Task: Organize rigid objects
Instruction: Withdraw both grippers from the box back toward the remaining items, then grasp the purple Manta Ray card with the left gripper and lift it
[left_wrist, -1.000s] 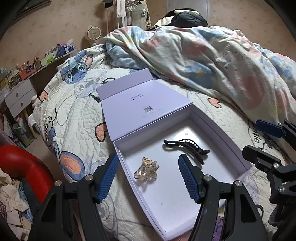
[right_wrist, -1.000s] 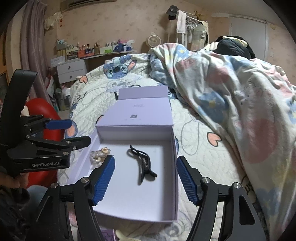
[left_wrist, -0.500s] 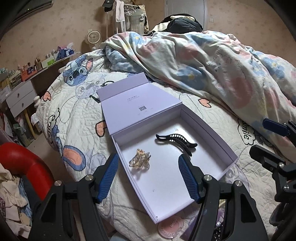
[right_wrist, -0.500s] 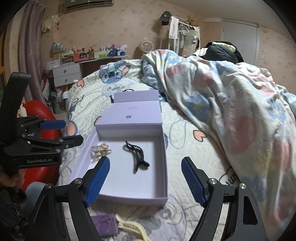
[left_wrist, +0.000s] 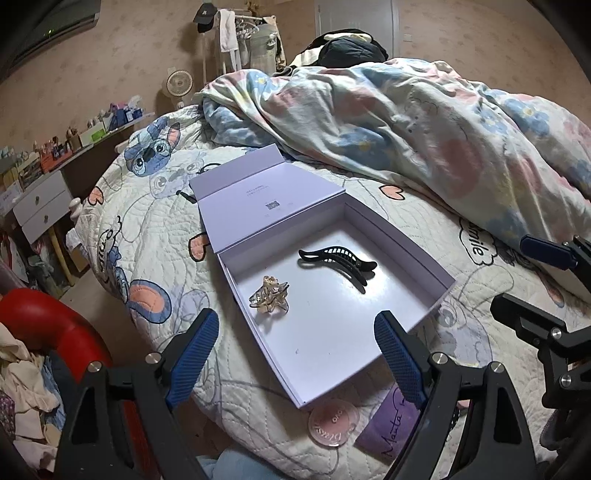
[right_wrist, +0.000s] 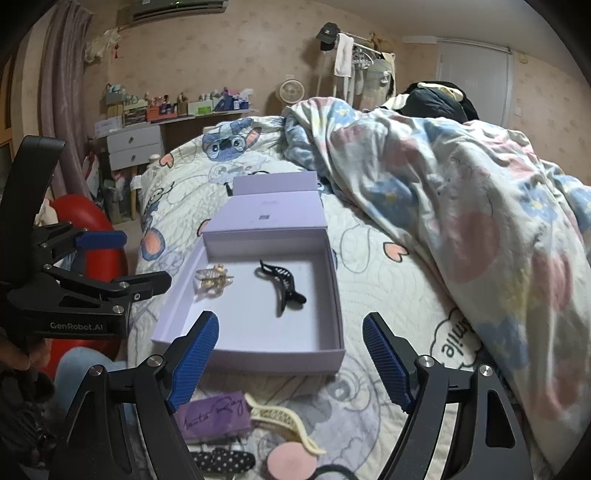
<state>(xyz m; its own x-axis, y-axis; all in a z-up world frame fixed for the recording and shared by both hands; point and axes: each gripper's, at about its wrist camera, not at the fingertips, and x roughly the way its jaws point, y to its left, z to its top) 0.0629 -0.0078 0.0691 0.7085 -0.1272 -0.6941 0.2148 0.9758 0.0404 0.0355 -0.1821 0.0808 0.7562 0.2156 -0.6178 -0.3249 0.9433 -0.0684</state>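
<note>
An open lavender box (left_wrist: 413, 258) (right_wrist: 332, 280) lies on the quilted bed, lid folded back. Inside lie a black hair claw (left_wrist: 338, 260) (right_wrist: 282, 282) and a gold star-shaped clip (left_wrist: 269, 295) (right_wrist: 214, 278). In front of the box lie a cream hair claw (right_wrist: 284, 419), a purple card (right_wrist: 212, 413) (left_wrist: 391, 424), a pink round disc (left_wrist: 334, 421) (right_wrist: 290, 461) and a polka-dot clip (right_wrist: 221, 461). My left gripper (left_wrist: 295, 354) is open and empty, held back from the box's near corner. My right gripper (right_wrist: 290, 354) is open and empty above the box's front edge.
A rumpled floral duvet (left_wrist: 424, 122) fills the bed's far right side. A red round object (left_wrist: 48, 325) and clothes lie off the bed's left. A drawer unit (right_wrist: 135, 146) and a cluttered shelf stand by the wall.
Both grippers have pulled back and up from the box, so it looks smaller and the items in front of it have come into view. Both stay open and empty.
</note>
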